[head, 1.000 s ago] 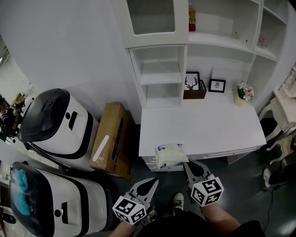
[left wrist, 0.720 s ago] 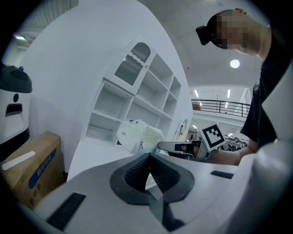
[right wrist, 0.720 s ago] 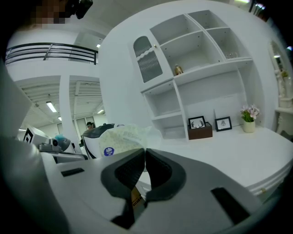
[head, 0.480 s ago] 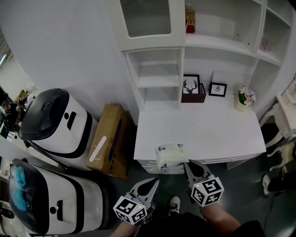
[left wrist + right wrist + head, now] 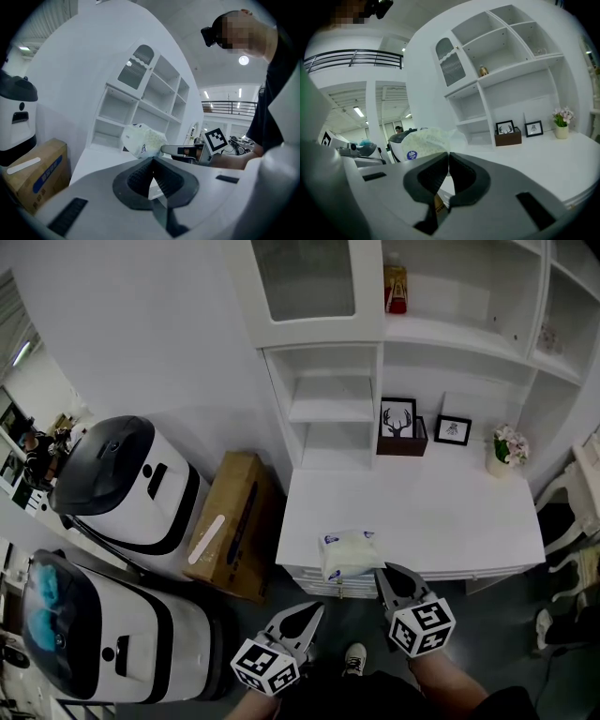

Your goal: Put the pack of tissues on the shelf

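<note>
**Right gripper holds the pack over the counter's front edge**

The right gripper [image 5: 382, 571] is clenched on the near edge of the pack [image 5: 346, 553]. It holds the pack in the air just above the front edge of the counter [image 5: 450, 512]. The left gripper [image 5: 312, 609] hangs lower, off the counter's front, with its jaws pressed together on nothing.

The step in hand looks like the carry: the pack is grasped but not yet on any shelf. The next move probably calls for lifting it and reaching forward across the counter to the shelf [image 5: 336, 411]. The small open bays there lie nearly straight ahead and look bare.

The counter between the pack and the bays is bare, so the path is open. Each bay is tight, closed in by uprights on both sides and a board above, so the pack should go in level and centred. A framed picture [image 5: 400, 418] stands just right of the bays and should be kept clear of. The flowers [image 5: 507, 444] are well apart. A cardboard box [image 5: 230, 521] leans left of the counter, out of the way.
</note>
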A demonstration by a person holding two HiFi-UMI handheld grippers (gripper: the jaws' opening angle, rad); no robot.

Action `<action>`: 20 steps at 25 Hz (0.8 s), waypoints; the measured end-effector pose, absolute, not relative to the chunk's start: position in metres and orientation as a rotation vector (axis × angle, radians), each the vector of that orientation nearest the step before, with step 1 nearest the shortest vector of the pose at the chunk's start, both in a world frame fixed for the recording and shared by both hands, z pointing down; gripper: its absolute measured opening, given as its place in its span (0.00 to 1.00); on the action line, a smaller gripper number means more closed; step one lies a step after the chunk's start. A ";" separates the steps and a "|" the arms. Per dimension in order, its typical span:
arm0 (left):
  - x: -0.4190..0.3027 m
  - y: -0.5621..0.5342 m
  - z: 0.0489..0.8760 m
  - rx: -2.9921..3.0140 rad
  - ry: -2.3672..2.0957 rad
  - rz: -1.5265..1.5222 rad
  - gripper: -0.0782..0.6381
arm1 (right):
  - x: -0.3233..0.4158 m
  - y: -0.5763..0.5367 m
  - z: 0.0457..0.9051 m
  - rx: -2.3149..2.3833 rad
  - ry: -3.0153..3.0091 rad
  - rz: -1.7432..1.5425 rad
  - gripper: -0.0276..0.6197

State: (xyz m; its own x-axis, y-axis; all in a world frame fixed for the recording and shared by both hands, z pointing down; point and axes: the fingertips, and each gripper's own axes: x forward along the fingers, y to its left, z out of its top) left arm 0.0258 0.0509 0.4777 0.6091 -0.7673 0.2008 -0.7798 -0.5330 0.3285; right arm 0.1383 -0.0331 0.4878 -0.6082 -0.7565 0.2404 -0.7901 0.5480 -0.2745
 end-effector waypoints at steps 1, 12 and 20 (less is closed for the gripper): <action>0.025 0.051 0.477 2.452 -1.243 0.046 0.11 | 0.138 -0.034 0.487 1.340 -2.684 0.547 0.05; 0.027 0.038 0.472 2.450 -1.272 0.061 0.11 | 0.142 -0.049 0.485 1.329 -2.700 0.557 0.06; 0.036 0.030 0.472 2.447 -1.287 0.083 0.11 | 0.152 -0.056 0.490 1.316 -2.704 0.562 0.05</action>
State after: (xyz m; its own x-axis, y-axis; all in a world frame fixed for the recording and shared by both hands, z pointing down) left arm 0.0364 0.0301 0.4715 0.5805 -0.7834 0.2222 -0.8055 -0.5125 0.2974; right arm 0.1518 -0.0562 0.4897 -0.6273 -0.7439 0.2306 -0.7742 0.5633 -0.2888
